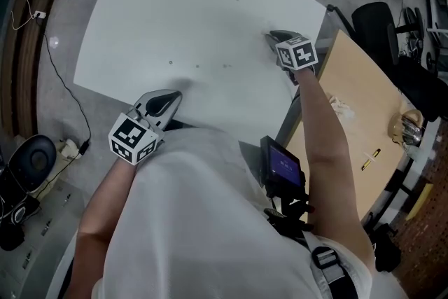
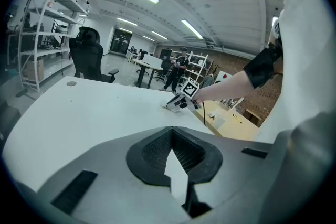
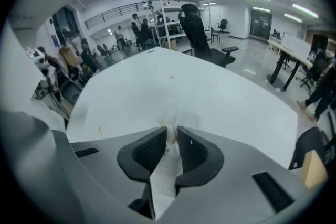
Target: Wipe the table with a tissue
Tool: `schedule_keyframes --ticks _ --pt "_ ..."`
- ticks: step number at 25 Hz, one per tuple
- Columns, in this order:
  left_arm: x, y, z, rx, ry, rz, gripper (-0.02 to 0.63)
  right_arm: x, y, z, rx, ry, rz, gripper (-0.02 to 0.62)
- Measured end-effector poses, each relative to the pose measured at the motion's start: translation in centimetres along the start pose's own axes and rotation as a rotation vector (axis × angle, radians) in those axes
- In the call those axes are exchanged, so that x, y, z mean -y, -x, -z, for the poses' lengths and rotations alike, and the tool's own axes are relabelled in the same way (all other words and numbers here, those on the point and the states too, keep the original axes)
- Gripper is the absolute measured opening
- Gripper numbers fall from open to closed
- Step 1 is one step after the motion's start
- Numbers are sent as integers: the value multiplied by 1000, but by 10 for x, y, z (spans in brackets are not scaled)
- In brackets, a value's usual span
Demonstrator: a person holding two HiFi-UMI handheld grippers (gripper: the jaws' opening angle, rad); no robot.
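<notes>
One mostly hidden tissue [image 3: 177,115] is pinched by the right gripper [image 3: 171,132]; left gripper [image 2: 171,131] closed, empty

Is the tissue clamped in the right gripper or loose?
Clamped: the right gripper pinches the tissue between its jaws; its front fans onto the table.

A crumpled white paper tissue [image 3: 177,112] lies on the curved white desk [image 1: 210,17] near its right edge, between the jaws of the right gripper [image 1: 273,36]. The left gripper [image 1: 171,97] sits at the near edge.
</notes>
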State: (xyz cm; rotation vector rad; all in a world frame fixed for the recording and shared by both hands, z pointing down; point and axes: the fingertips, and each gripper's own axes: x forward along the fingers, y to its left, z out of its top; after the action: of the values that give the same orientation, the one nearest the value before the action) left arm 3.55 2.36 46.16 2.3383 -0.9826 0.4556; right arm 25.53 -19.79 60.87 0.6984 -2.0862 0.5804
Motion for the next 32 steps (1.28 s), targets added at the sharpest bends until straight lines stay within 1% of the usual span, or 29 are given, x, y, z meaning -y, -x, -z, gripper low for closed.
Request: schedule_keyframes --ticks 1,2,4,6,8,9,12,16,21,26,29,32 --pt "0 -1 -1 0 -4 2 6 -2 2 -3 26 -43 -29 71" --pt "0 -1 -3 2 -9 4 5 0 7 -8 71 -103 -39 71" --pt "2 -1 -6 5 -16 7 6 20 22 -16 181 -238 3 71" --pt "3 -1 -7 2 -21 6 5 43 34 -16 242 -319 73 72" --pt "5 -1 -4 -2 -22 5 6 58 38 -6 238 -344 124 72" --pt "6 -1 -3 -4 -23 6 5 61 37 0 231 -355 136 72" --pt "8 -1 -3 -11 -30 4 5 61 34 9 229 -383 141 72" --pt "10 2 -4 -15 -37 -10 6 49 24 3 213 -332 161 72" --pt "16 0 -2 -25 -56 -5 5 27 10 -10 214 -300 132 71" --pt "14 4 -2 -33 -61 -7 5 -14 -15 -34 209 -237 43 72" --pt "9 6 -6 -26 -69 -2 5 -44 -27 -46 178 -149 -17 72" --pt "4 9 -8 -20 -73 7 5 -75 -34 -42 124 -67 -95 72"
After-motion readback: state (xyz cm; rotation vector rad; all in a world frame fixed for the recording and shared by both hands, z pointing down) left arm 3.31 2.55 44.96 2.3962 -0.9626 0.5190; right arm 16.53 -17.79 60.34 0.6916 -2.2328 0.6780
